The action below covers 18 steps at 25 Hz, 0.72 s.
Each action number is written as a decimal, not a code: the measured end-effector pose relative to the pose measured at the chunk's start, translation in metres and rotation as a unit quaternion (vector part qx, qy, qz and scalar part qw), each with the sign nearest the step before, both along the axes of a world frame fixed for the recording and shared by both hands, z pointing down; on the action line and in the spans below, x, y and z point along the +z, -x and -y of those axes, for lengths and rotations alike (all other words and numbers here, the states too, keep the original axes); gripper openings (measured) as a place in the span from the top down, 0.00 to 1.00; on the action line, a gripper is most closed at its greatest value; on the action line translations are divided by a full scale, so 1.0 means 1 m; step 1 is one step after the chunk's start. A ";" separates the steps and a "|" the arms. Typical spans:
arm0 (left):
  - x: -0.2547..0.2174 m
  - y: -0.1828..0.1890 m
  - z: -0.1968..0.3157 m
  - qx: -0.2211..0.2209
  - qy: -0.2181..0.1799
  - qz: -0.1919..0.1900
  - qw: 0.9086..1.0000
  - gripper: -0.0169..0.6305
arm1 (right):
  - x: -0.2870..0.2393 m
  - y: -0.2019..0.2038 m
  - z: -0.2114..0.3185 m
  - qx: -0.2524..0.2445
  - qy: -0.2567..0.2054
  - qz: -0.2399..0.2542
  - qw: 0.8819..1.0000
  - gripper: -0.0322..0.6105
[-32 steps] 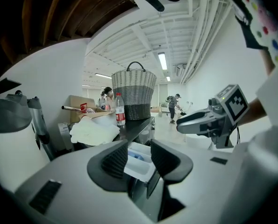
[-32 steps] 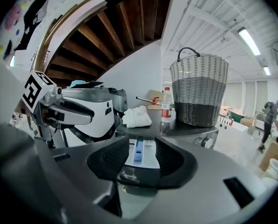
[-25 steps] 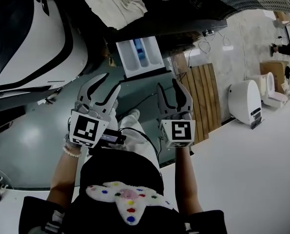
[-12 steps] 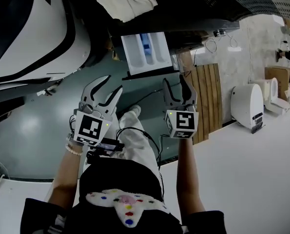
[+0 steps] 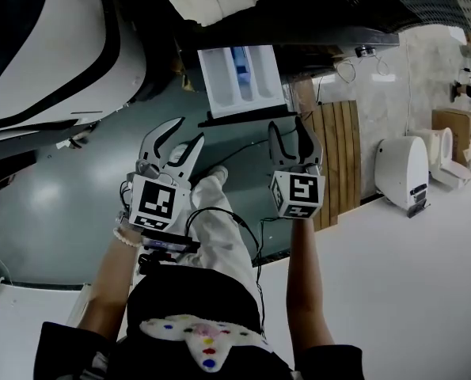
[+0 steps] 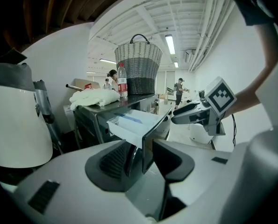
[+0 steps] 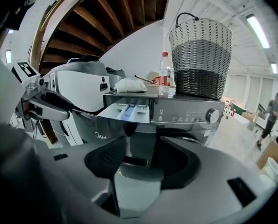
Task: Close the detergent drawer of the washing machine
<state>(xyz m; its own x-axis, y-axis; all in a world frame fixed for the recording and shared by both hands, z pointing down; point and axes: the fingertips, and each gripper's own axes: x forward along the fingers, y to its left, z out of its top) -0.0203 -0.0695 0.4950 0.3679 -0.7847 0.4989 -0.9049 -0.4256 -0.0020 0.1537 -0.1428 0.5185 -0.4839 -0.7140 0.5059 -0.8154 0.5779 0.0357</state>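
The detergent drawer (image 5: pixel 241 81) stands pulled out of the dark washing machine (image 5: pixel 322 22); it is white with a blue middle compartment and a dark front panel. My left gripper (image 5: pixel 176 138) is open and empty, below and to the left of the drawer front. My right gripper (image 5: pixel 290 134) is open and empty, below the drawer's right corner. Neither touches it. In the left gripper view the drawer (image 6: pixel 131 122) lies just beyond the left gripper (image 6: pixel 141 160), and the right gripper (image 6: pixel 192 113) shows at the right. In the right gripper view the drawer (image 7: pixel 124 111) juts out above the right gripper (image 7: pixel 139 160).
On the machine's top stand a wicker basket (image 7: pixel 200 55), a plastic bottle (image 7: pixel 164 73) and a white cloth (image 7: pixel 129 84). A large white machine (image 5: pixel 53 54) stands to the left. Wooden slats (image 5: pixel 334 157) and a white appliance (image 5: pixel 400 169) are at the right. People stand far off.
Both grippers have come down together and sit lower in front of the drawer. Their jaws have spread a little wider. The drawer has stayed pulled out.
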 end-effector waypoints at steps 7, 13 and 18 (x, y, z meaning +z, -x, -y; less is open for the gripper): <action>0.012 -0.002 0.006 -0.020 0.008 -0.002 1.000 0.72 | 0.004 0.001 0.006 0.001 -0.006 -0.001 1.000 0.64; 0.013 0.000 0.007 -0.033 0.009 -0.007 0.999 0.73 | 0.004 0.002 0.005 0.001 -0.011 -0.003 1.000 0.64; 0.012 -0.001 0.008 -0.023 0.007 -0.002 1.000 0.73 | 0.004 0.002 0.005 0.002 -0.012 -0.006 1.000 0.64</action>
<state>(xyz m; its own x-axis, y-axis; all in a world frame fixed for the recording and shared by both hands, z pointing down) -0.0197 -0.0772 0.5073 0.3335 -0.7937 0.5087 -0.9235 -0.3836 0.0068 0.1520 -0.1481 0.5228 -0.4743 -0.7280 0.4949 -0.8175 0.5729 0.0592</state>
